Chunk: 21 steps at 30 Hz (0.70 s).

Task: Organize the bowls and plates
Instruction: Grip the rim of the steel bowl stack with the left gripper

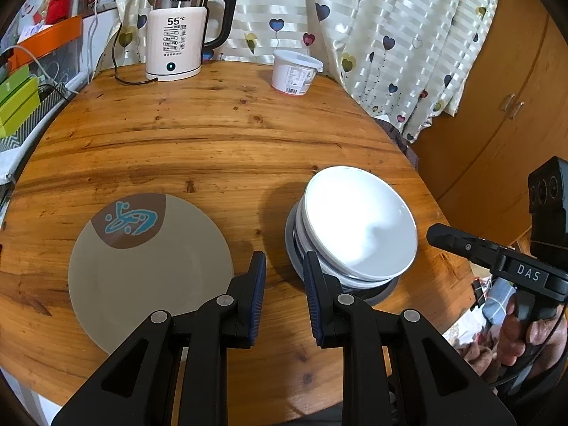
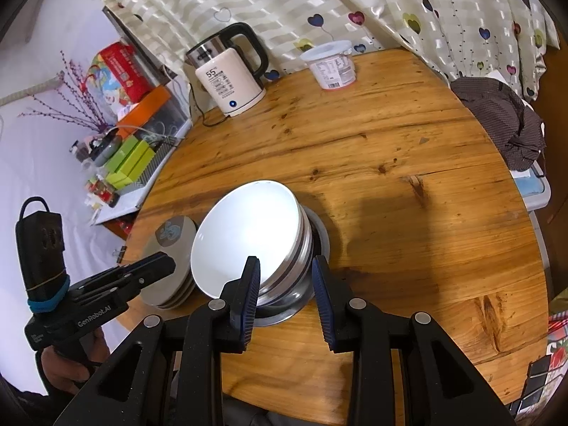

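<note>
A stack of white bowls (image 1: 358,227) sits on a grey plate (image 1: 383,293) near the table's front right; the stack (image 2: 248,234) also shows in the right wrist view. A beige plate (image 1: 149,266) with a brown and blue motif lies to its left, on top of other plates (image 2: 170,248). My left gripper (image 1: 284,284) is open and empty, above bare wood between the plate and the bowls. My right gripper (image 2: 285,294) is open and empty, just in front of the bowl stack; it also shows in the left wrist view (image 1: 447,236).
A round wooden table (image 1: 213,135) holds a white electric kettle (image 1: 177,32) and a white tub (image 1: 294,71) at the back. A heart-patterned curtain (image 1: 355,17) hangs behind. Boxes and clutter (image 2: 124,135) stand left of the table. Dark cloth (image 2: 504,117) lies at the right.
</note>
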Available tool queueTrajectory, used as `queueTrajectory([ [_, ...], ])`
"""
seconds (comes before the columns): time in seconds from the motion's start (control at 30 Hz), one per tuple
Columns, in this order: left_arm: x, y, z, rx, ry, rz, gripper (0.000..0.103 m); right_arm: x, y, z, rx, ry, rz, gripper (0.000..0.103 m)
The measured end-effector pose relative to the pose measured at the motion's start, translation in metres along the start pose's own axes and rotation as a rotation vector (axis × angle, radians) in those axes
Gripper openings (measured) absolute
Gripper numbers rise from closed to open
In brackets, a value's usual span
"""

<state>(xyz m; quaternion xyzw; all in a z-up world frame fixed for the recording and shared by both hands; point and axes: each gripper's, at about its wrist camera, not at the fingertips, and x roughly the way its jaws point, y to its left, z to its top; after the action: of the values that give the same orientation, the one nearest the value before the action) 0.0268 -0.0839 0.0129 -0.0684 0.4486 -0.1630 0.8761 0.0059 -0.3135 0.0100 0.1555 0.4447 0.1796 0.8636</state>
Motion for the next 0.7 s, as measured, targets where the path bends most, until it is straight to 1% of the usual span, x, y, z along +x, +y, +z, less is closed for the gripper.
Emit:
queueTrajectory([
  [0.2, 0.001, -0.001, -0.001, -0.003, 0.004, 0.001, 0.023, 0.0, 0.0, 0.0, 0.002, 0.0, 0.002, 0.03],
  [0.7, 0.011, 0.01, 0.0, -0.026, 0.029, -0.027, 0.023, 0.004, -0.006, 0.0, 0.02, 0.007, 0.0, 0.03],
])
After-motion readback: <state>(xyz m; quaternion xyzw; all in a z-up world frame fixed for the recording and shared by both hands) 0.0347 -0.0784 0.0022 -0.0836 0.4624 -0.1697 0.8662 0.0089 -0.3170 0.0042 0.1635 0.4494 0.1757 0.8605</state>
